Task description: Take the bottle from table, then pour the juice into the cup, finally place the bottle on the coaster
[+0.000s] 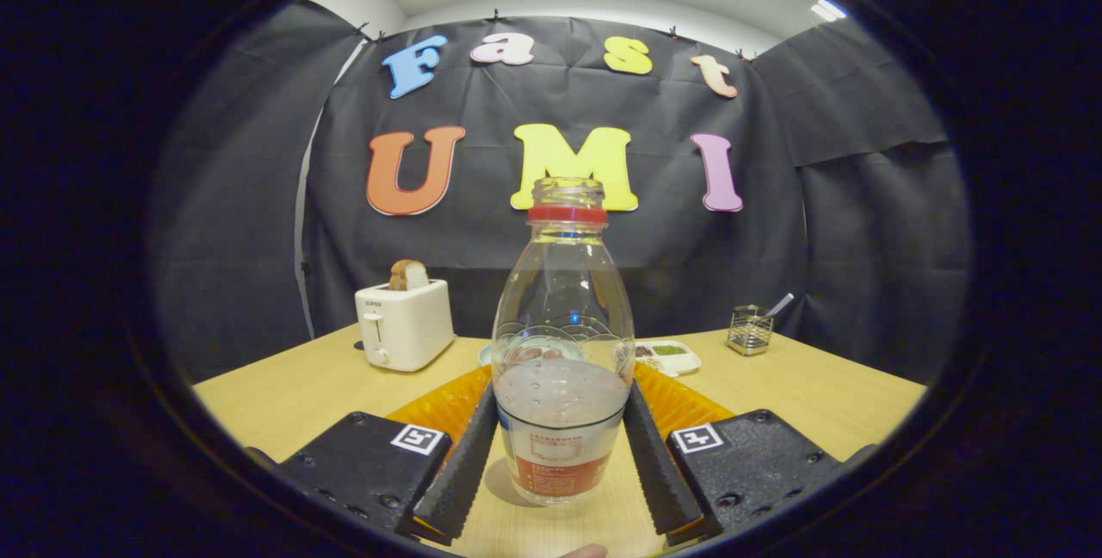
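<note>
Far off to the left of the tongs [561, 455], a white toaster [404, 323] stands near the back of the tabletop [284, 394] with a slice of bread [408, 274] sticking up from its slot, well clear of the working area.

Between the fingers stands the clear plastic bottle [563, 343], upright on the tabletop, uncapped, with a red ring at its neck and pale liquid filling the lower part. The left finger and the right finger both lie against its lower sides, at the level of the label, so the tongs look narrowed onto the bottle in a grip. Holding it low and upright seems sensible: the mouth is open and any tilt would spill the juice early. Whether the base has left the wood I cannot tell.

Just behind the bottle, reaching out on either side of the fingers, lies an orange ribbed mat [680, 403], likely the coaster.

Beyond it and a little right sits a small white dish [670, 356] with something dark and green in it, and further right a wire holder [750, 330] with a utensil handle leaning out.
</note>
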Demonstrator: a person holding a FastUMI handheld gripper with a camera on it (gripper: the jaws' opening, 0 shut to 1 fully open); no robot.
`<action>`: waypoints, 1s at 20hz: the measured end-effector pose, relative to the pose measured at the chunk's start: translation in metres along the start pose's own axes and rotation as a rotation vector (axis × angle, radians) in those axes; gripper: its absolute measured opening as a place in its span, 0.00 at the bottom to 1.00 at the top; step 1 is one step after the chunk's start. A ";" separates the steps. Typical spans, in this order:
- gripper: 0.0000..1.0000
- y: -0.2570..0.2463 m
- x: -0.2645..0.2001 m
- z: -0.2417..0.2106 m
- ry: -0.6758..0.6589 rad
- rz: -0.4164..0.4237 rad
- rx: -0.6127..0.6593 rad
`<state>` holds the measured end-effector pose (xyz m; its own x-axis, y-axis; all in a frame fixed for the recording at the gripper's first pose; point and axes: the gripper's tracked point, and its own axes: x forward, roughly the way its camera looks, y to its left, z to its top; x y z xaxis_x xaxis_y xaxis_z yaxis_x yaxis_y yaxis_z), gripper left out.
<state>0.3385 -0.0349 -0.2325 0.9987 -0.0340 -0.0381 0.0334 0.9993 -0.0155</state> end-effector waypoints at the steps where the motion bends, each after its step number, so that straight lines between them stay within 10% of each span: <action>1: 0.82 0.004 0.004 -0.003 0.004 0.009 -0.008; 15: 0.83 0.025 0.040 -0.047 0.069 0.064 -0.044; 20: 1.00 0.026 0.027 -0.036 0.081 0.068 -0.073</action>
<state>0.3651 -0.0108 -0.2695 0.9920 0.0303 -0.1225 -0.0406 0.9957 -0.0828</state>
